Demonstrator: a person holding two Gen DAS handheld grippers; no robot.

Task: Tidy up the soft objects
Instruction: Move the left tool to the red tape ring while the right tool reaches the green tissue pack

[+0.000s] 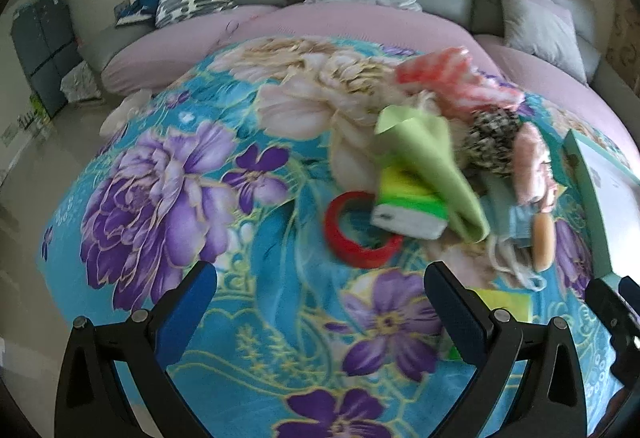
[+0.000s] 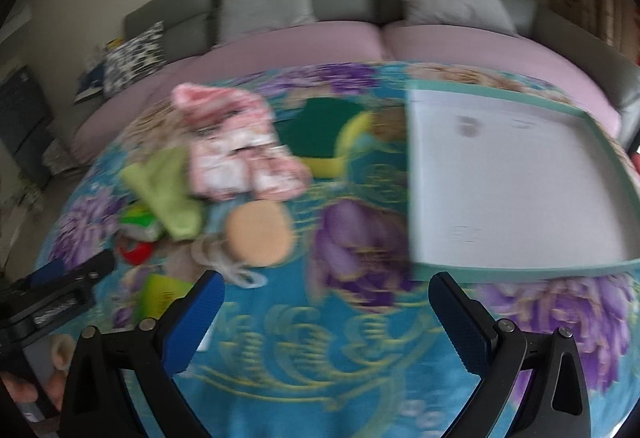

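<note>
Little appears to have been done: the tray [image 2: 516, 194] is seen empty, and nothing soft has been placed in it. The green cloth [image 1: 432, 174], pink garment [image 2: 236, 154] and round sponge [image 2: 258, 236] are heaped left of the tray on the blanket [image 1: 168, 174]. The left claw [image 1: 320, 302] and right claw [image 2: 326, 312] are spread wide, holding nothing.

Black angular arms tipped with blue textured pads [image 1: 188, 302] and silver pivot screws [image 2: 504, 326] form each handheld gripper's fingers.
</note>
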